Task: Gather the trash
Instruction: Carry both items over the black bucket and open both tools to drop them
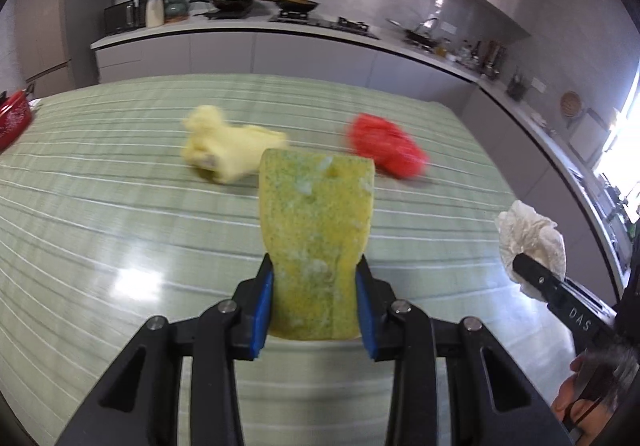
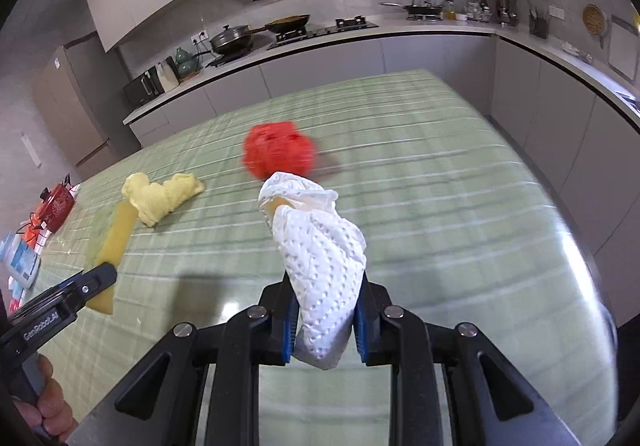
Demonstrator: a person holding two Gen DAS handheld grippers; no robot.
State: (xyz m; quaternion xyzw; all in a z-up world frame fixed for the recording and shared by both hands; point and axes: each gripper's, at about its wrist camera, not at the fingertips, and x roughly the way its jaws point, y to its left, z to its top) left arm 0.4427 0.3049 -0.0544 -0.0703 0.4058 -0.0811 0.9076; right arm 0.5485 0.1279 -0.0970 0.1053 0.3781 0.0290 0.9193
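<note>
My left gripper (image 1: 316, 286) is shut on a yellow-green sponge (image 1: 316, 230) and holds it above the green striped table (image 1: 100, 226). My right gripper (image 2: 326, 306) is shut on a crumpled white paper towel (image 2: 320, 242), also held above the table. The right gripper and the towel (image 1: 532, 242) show at the right of the left wrist view; the left gripper (image 2: 100, 278) with the sponge (image 2: 114, 242) shows at the left of the right wrist view. A crumpled yellow cloth (image 1: 228, 150) (image 2: 160, 198) and a red crumpled wad (image 1: 386, 150) (image 2: 278, 154) lie on the table ahead.
A red pot (image 2: 58, 206) and boxes (image 2: 22, 266) stand at the table's left end. A kitchen counter with pans and a stove (image 1: 296, 12) runs behind the table and along the right wall.
</note>
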